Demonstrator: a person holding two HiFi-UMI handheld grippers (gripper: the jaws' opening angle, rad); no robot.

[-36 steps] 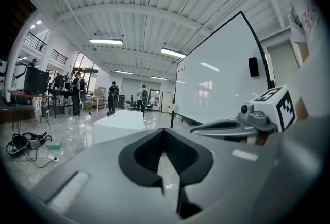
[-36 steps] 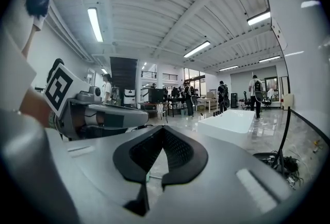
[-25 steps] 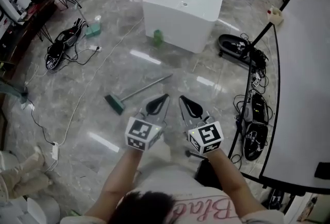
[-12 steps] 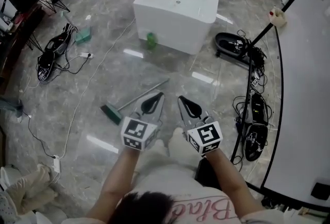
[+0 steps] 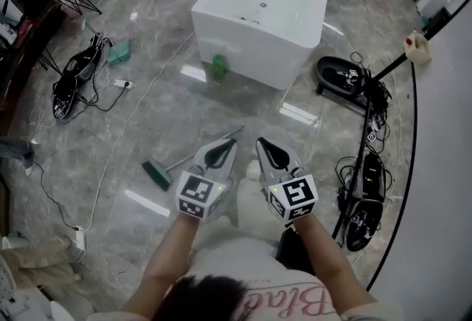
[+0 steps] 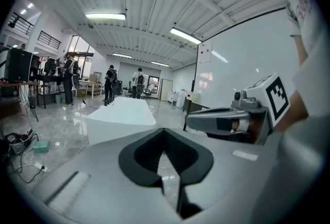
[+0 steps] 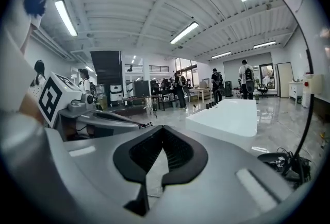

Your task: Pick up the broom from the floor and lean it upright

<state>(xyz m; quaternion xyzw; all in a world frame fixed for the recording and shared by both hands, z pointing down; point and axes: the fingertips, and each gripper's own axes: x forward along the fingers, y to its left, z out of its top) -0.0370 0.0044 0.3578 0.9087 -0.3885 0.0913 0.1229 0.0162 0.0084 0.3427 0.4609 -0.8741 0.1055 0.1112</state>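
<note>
— Grey polished floor (image 5: 169, 116) is filling most of the room. What is sitting toward its left edge?

— Black cables (image 5: 74, 80) are lying there in a tangle. A small green object (image 5: 118, 52) is resting just beyond them, and a white cord (image 5: 140, 102) is trailing across the stone.

— Where is the broom lying?

— The broom (image 5: 158, 174) is lying flat on the floor, left of the middle. Its green head is pointing toward the left edge and its pale handle is running up to the right, passing beneath the left gripper (image 5: 229, 143) in the head view.

— How are that gripper's jaws standing?

— They are pressing together with nothing between them; the left gripper view is showing the tips (image 6: 165, 133) meeting. It is hanging above the floor and not touching the broom.

— And the other one?

— The right gripper (image 5: 262, 143) is hanging just beside it, pointing the same way. Its jaws are also closing on nothing, as the right gripper view (image 7: 162, 130) is showing.

— What is standing farther off?

— A white tub (image 5: 262, 9) is sitting at the far end of the floor, with a green bottle (image 5: 219, 67) standing against its near side.

— What about the right edge?

— Black cases with cables (image 5: 365, 198) are lying along the foot of a whiteboard (image 5: 442, 187).
</note>
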